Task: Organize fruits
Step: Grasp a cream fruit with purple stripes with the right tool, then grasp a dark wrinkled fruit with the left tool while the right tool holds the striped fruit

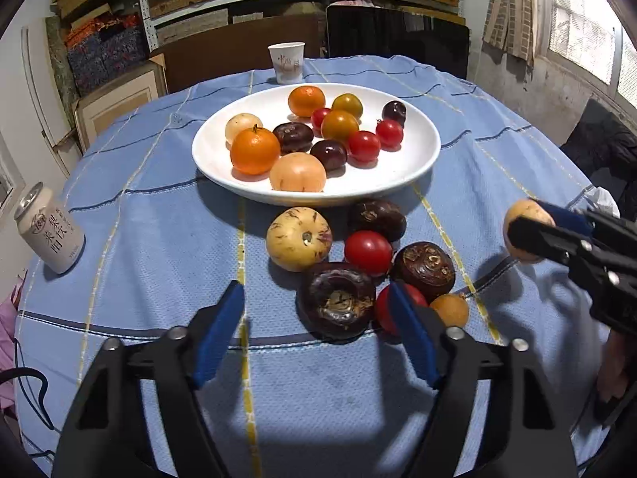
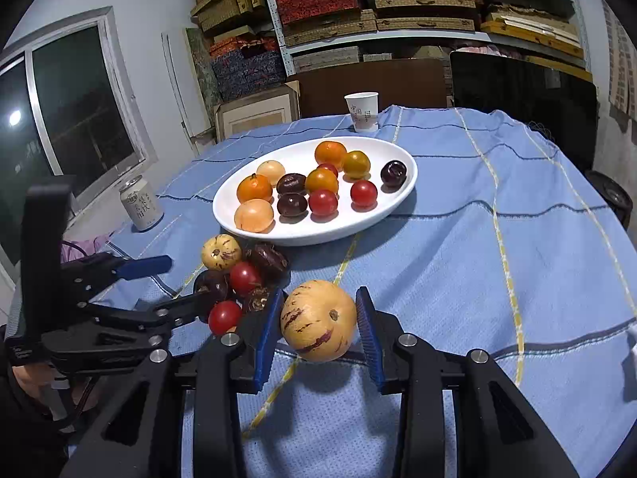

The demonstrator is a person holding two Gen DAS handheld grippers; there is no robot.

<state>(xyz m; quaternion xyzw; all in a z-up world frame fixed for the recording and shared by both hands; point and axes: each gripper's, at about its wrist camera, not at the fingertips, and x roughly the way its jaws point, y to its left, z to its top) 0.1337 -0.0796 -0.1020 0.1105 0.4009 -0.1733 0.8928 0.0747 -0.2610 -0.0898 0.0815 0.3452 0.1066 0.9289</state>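
Note:
My right gripper [image 2: 319, 298] is shut on a yellow pepino melon with purple streaks [image 2: 318, 322], held just above the blue cloth. In the left wrist view, that right gripper [image 1: 529, 219] and the melon [image 1: 521, 211] show at the right. My left gripper [image 1: 318, 318] stands open low over a loose cluster in front of the white plate [image 1: 418, 159]. A dark brown fruit [image 1: 336, 298] lies between its pads, untouched. Around it lie another pepino [image 1: 298, 243], a red tomato [image 1: 368, 251], two more brown fruits and a small orange one [image 1: 450, 308]. The plate holds several oranges, tomatoes and dark fruits.
A drink can [image 1: 49, 235] stands near the table's left edge. A paper cup [image 1: 286, 61] stands behind the plate at the far edge. Shelves stacked with boxes and a dark chair back rise beyond the table. A window lies to the left in the right wrist view.

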